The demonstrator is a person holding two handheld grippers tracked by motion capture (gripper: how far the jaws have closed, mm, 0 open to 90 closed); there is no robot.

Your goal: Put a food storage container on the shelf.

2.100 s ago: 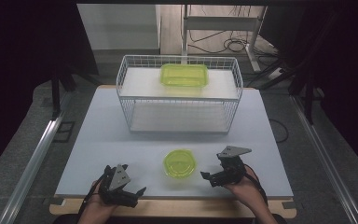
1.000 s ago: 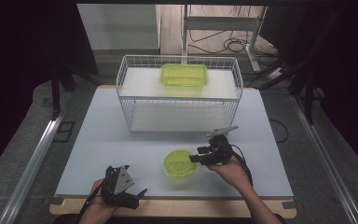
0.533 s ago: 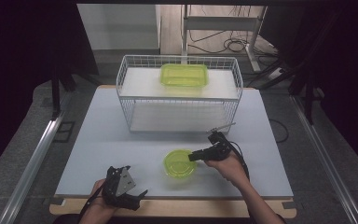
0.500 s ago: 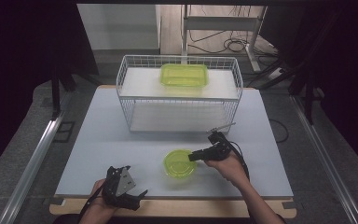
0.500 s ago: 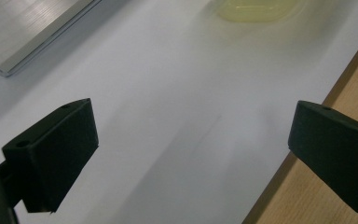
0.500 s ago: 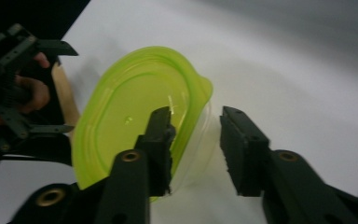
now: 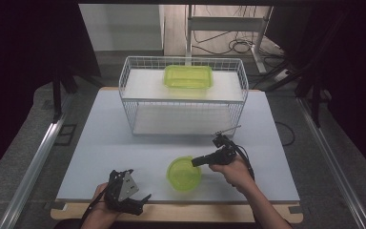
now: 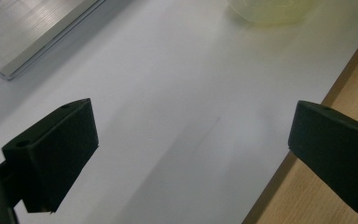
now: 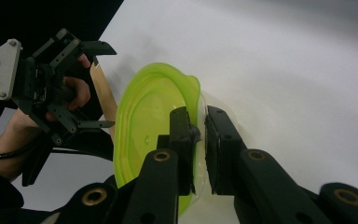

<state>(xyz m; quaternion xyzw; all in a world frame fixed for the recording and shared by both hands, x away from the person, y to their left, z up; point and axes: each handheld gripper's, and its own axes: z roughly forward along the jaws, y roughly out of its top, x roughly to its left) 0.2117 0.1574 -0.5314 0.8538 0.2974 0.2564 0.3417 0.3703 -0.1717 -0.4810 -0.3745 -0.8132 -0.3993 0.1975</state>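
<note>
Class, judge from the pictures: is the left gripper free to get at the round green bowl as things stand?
Probably yes. The left gripper sits open at the table's near edge, with bare white tabletop between it and the round green bowl. The right gripper, though, is already shut on the bowl's far rim.

The near round bowl (image 7: 184, 173) is glossy, translucent lime-green plastic, as is the far rectangular container (image 7: 188, 76). The basket (image 7: 134, 107) is thin white-coated metal wire. The table (image 7: 114, 138) has a smooth, matt pale top with a bare wood near edge. Both tools, left (image 7: 138, 202) and right (image 7: 195, 161), are matt black plastic.
</note>
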